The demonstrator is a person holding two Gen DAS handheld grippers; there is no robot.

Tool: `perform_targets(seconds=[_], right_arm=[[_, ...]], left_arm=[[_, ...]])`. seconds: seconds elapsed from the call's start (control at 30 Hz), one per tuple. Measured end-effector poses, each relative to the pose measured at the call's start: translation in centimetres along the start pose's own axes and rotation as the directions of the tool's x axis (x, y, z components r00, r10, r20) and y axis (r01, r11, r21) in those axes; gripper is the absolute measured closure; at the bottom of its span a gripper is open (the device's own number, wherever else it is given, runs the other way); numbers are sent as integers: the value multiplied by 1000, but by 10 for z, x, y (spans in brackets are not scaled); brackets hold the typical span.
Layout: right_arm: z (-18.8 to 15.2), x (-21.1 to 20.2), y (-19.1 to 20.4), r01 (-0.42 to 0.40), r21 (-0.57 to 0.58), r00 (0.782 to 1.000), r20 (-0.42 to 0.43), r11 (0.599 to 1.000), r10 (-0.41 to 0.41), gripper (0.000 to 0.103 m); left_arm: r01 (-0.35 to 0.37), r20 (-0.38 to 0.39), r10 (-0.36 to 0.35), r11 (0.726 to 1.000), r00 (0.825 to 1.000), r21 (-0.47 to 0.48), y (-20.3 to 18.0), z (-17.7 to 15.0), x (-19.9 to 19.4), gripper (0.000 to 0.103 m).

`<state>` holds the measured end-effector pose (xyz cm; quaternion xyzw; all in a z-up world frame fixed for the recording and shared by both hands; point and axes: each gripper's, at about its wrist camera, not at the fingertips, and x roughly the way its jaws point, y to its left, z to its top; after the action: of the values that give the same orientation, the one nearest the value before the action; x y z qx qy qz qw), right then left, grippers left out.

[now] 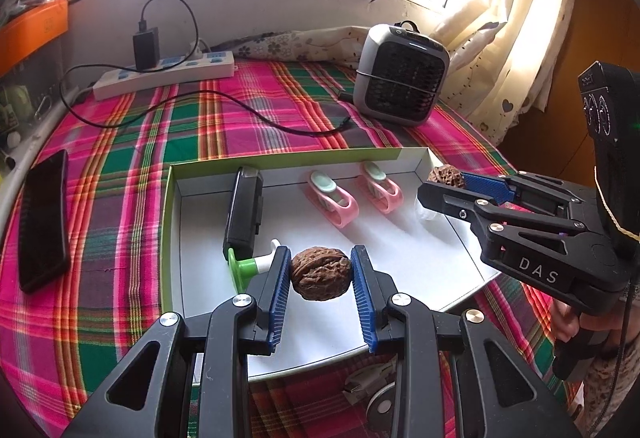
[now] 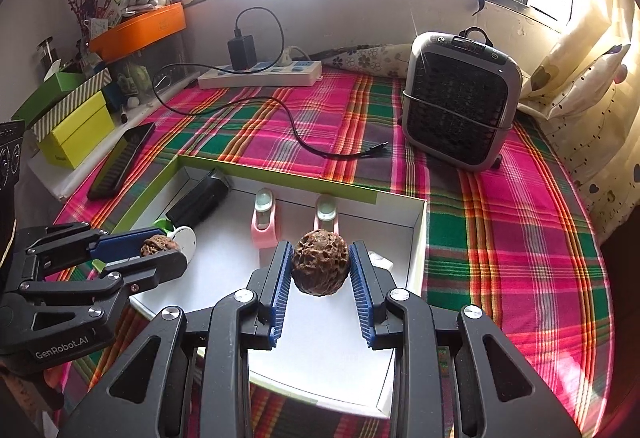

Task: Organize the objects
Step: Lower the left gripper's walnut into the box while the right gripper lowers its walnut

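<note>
A white shallow box (image 1: pixel 420 158) with a green rim lies on the plaid cloth. My left gripper (image 1: pixel 321 274) is shut on a brown walnut (image 1: pixel 320 273), held above the box's near left part. My right gripper (image 2: pixel 320 266) is shut on a second, pitted walnut (image 2: pixel 320 266) over the box's near right part; this right gripper (image 1: pixel 442 186) also shows at the box's right wall in the left wrist view. Inside the box lie a black rectangular device (image 1: pixel 244 210), two pink clips (image 1: pixel 332 198) (image 1: pixel 380 186), and a green-and-white suction hook (image 1: pixel 244 266).
A black phone (image 1: pixel 42 218) lies left of the box. A white power strip (image 1: pixel 164 72) with a black charger and trailing cable sits at the back. A grey fan heater (image 1: pixel 402 74) stands back right. Green boxes (image 2: pixel 76 130) and an orange tray (image 2: pixel 140 30) crowd the left shelf.
</note>
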<state>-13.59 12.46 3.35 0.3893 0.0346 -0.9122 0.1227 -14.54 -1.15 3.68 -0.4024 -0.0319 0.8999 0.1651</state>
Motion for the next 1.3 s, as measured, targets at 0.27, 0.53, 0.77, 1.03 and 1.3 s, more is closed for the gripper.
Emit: perform_targets(seconds=[0.27,0.53,0.77,1.03,1.3], right_arm=[[9,16,-13,27,20,999,-21,999,-27,73],[13,34,-23,54,27,997,-55,998,-53,73],[14,43,-27,60,31,996,-73,998,-58,73],[12,49,-27,59,29,995,-87,998,-56,72],[10,50,-24,60,8,994,-87,998,-59,72]], left_arm=[[6,-10,-6,1000,1000,0,0,3,9,75],[5,-17,-5,1000,1000,9,-1,11,20,75],[-8,-16,9,999,1000,32,-2,18,27,75],[-35,-15,37,996,999,84,-11,20,33,75],[-31,-25,33,996,999,89,-15,23,40,75]])
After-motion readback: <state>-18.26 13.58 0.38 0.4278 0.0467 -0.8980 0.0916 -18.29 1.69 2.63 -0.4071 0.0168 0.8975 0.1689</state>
